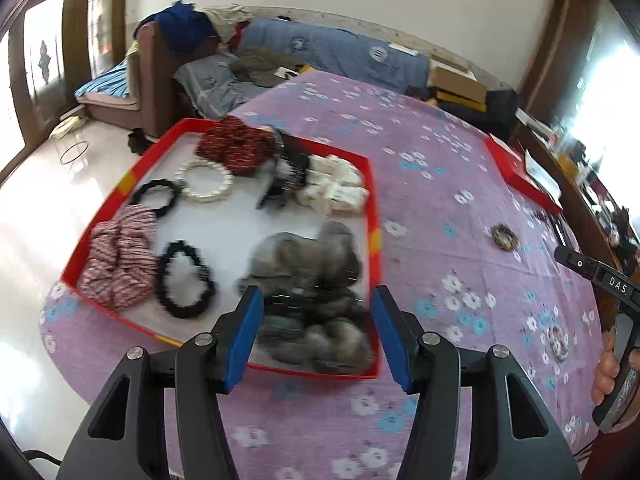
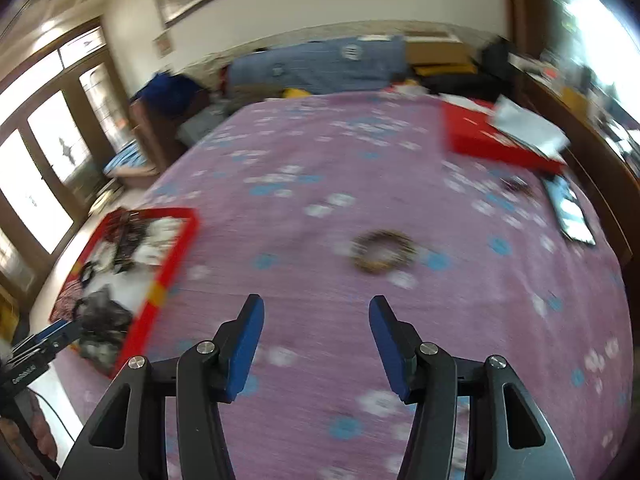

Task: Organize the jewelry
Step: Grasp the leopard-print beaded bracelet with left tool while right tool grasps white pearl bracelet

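Both grippers' jaws apart and empty, left gripper (image 1: pixel 318 332) over motion-blurred grey scrunchies (image 1: pixel 316 280), red tray (image 1: pixel 374 200).

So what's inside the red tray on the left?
The red tray holds a dark red scrunchie, a striped pink one, grey ones, two black hair ties, a pearl bracelet, a black clip and white pieces. Anything beneath the grey pile is covered.

Off-task: purple floral tablecloth (image 1: pixel 420 168), brown armchair (image 1: pixel 154 80) with blue clothes (image 1: pixel 184 28), blue bedding (image 1: pixel 332 52), cardboard box (image 1: pixel 456 80), phone (image 2: pixel 574 212) at cloth edge.
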